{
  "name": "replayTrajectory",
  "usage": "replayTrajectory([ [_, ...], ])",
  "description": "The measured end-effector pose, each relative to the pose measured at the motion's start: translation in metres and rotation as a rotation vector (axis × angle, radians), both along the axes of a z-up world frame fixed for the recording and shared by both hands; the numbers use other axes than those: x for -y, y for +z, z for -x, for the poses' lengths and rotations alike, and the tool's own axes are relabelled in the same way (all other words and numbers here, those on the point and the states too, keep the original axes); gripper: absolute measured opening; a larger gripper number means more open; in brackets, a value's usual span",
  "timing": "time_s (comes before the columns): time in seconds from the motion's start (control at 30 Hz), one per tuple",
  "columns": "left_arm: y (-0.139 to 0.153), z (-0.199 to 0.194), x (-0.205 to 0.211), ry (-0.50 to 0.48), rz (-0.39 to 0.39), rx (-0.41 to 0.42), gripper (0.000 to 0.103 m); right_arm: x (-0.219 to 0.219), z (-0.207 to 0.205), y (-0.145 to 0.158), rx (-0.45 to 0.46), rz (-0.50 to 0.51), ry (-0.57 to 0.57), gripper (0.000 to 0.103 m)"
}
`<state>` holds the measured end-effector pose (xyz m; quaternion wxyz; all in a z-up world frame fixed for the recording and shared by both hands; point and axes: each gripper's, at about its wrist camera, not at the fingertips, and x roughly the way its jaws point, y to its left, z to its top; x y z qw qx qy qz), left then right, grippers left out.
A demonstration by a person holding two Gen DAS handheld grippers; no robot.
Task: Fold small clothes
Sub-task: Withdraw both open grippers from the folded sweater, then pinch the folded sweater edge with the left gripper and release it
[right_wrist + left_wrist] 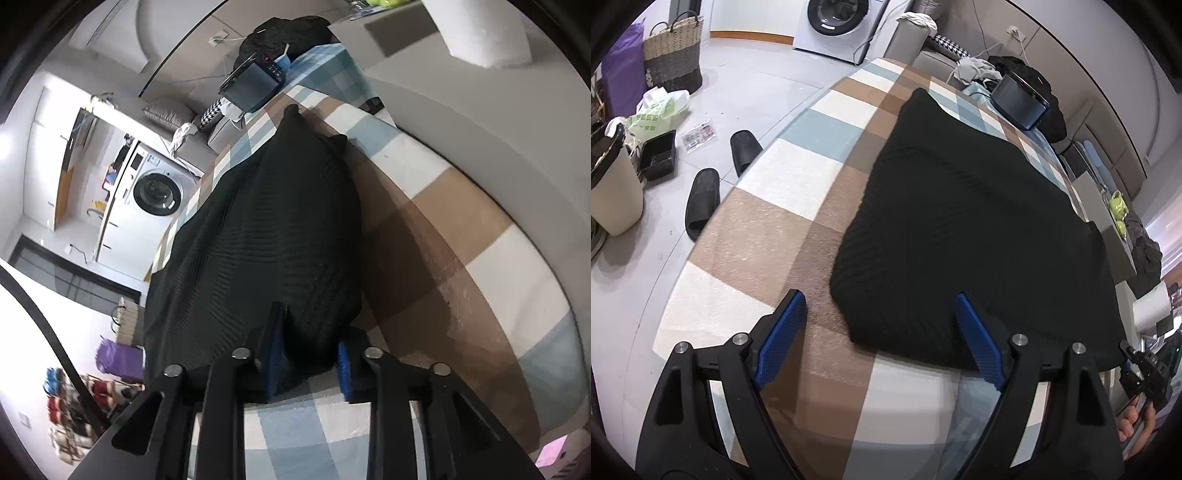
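The black garment (964,236) is a matt knitted cloth with fine raised ribs running across it, and it lies on a checked cover (798,206) of woven, slightly rough fabric in brown, cream and pale blue. The left gripper (881,306) and right gripper (310,332) look like matt black plastic, with blue pads (781,339) of finely textured rubbery finish and small shiny metal pins. The floor (746,85) is smooth pale tile with a faint sheen, the basket (673,51) is coarse woven wicker, and the washing machine (838,26) has a glossy white shell.

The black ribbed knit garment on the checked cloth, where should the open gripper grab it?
The left gripper should pinch the black ribbed knit garment's near left corner, coming in low from the front edge. That corner lies flat and free on the checked cloth, while the right gripper seems clamped on the other near corner.
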<state>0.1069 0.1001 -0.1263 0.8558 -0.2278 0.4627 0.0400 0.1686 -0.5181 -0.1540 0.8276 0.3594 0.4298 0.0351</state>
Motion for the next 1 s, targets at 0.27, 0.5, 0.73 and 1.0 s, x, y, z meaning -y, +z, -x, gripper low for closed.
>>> replayTrajectory([
  [0.27, -0.002, -0.021, 0.024, -0.075, -0.084, 0.006, 0.060, -0.002, -0.003, -0.005, -0.020, 0.010, 0.003, 0.031],
  [0.5, 0.000, -0.024, 0.025, -0.073, -0.126, 0.035, 0.007, -0.004, -0.004, -0.008, -0.023, 0.016, 0.000, 0.032],
  [0.73, 0.007, -0.006, 0.000, -0.023, -0.107, 0.057, 0.005, -0.012, -0.007, -0.011, -0.020, 0.023, 0.006, 0.025],
  [1.0, 0.006, 0.015, -0.023, 0.012, -0.083, 0.052, 0.005, -0.032, -0.012, -0.010, -0.031, 0.044, 0.098, 0.025],
])
